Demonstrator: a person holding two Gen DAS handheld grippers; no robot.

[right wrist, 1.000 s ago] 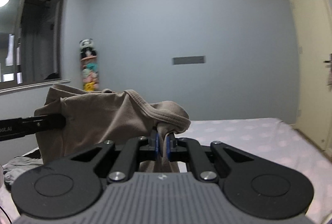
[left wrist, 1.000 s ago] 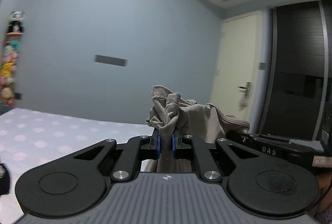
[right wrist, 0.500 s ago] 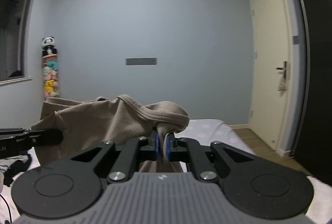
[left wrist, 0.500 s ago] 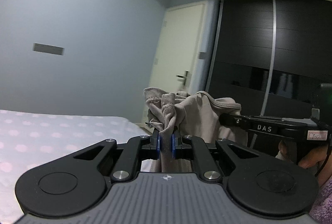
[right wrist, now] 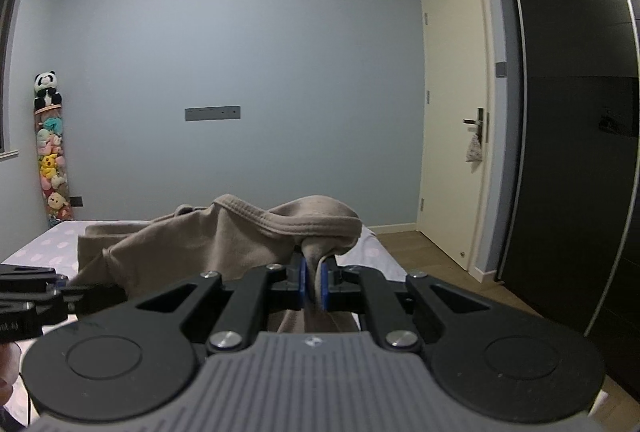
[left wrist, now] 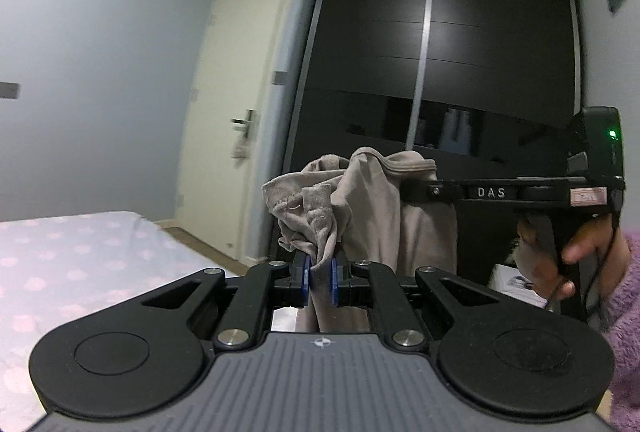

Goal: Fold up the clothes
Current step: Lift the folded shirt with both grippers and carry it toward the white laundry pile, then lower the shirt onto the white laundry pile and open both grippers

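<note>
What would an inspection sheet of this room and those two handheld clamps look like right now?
Surface: bed with pale sheet and pink spots, bare where visible.
Job's things: beige garment held up in the air between both clamps, bunched, not yet folded.
Clutter: papers low by the wardrobe; nothing else seen.
Grippers: left gripper shut on a bunched edge of the garment; right gripper shut on a ribbed hem.
Cables: thin dark cord by the right hand.
Surroundings: blue-grey wall, cream door, dark wardrobe, column of plush toys in the corner.
</note>
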